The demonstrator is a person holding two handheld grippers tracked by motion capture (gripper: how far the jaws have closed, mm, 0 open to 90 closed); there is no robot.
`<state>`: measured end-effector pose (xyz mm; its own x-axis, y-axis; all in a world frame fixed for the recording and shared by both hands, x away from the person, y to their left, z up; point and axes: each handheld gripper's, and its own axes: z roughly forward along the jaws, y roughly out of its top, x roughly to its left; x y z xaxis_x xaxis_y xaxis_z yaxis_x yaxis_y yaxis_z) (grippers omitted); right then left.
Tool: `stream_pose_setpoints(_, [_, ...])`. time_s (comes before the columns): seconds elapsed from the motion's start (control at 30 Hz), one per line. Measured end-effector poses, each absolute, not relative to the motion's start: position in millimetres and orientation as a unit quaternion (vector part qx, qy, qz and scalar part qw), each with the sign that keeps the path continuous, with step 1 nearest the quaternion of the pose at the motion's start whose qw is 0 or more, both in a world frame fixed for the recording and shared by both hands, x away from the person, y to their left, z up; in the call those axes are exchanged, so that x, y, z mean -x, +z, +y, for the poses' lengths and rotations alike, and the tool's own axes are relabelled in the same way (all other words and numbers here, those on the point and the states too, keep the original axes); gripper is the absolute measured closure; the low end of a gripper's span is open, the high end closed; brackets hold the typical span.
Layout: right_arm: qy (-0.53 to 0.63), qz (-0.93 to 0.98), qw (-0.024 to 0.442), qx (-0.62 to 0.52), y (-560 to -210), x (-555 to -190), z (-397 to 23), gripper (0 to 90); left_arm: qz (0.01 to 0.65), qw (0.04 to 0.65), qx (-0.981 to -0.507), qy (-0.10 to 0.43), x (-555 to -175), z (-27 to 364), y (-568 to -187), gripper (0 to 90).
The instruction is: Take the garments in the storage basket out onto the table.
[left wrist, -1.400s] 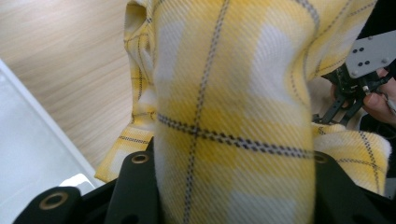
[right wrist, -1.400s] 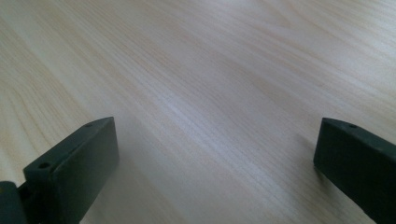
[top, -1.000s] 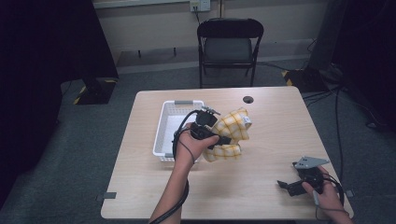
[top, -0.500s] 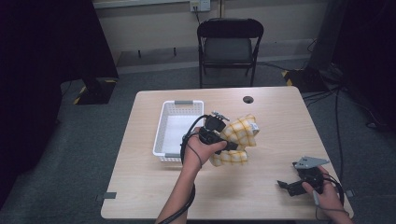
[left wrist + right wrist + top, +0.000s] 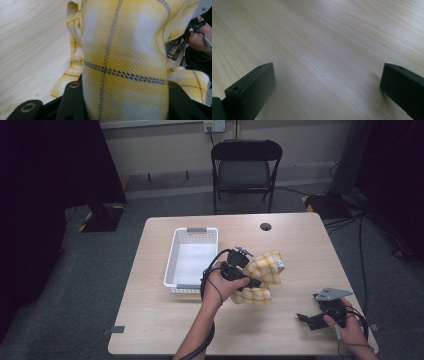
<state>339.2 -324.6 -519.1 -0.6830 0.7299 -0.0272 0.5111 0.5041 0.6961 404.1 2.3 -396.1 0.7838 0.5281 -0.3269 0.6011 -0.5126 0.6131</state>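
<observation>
A yellow plaid cloth (image 5: pixel 262 275) hangs bunched over the middle of the wooden table (image 5: pixel 150 320). My left gripper (image 5: pixel 250 281) is shut on it, and in the left gripper view the cloth (image 5: pixel 125 62) sits thick between my two black jaws. Part of the cloth rests on the tabletop below the held fold. My right gripper (image 5: pixel 312 318) lies low near the table's front right corner, open, its jaws wide apart over bare wood (image 5: pixel 324 62) with nothing between them.
A white slotted basket (image 5: pixel 192 257) stands left of the cloth, with nothing in it. A round cable hole (image 5: pixel 265 226) sits near the far edge. A black folding chair (image 5: pixel 245 170) stands beyond the table. The person's other hand and gripper (image 5: pixel 182 42) show past the cloth.
My left gripper has carried the cloth to the right and slightly toward the near edge, away from the basket. The right gripper has stayed where it was.
</observation>
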Motion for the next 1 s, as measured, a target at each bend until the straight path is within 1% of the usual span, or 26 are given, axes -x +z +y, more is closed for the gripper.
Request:
stream_pose_setpoints(0.6, [0.339,0.852,0.161,-0.364,-519.0,-339.1,-324.5,0.0,0.312,0.363,-0.875,-0.074,-396.8,-18.9,-424.6,57.3])
stream_pose_setpoints(1.0, [0.339,0.852,0.161,-0.364,-519.0,-339.1,-324.6,0.0,0.307,0.357,-0.879,-0.077,-393.0,-30.5,-439.1,57.0])
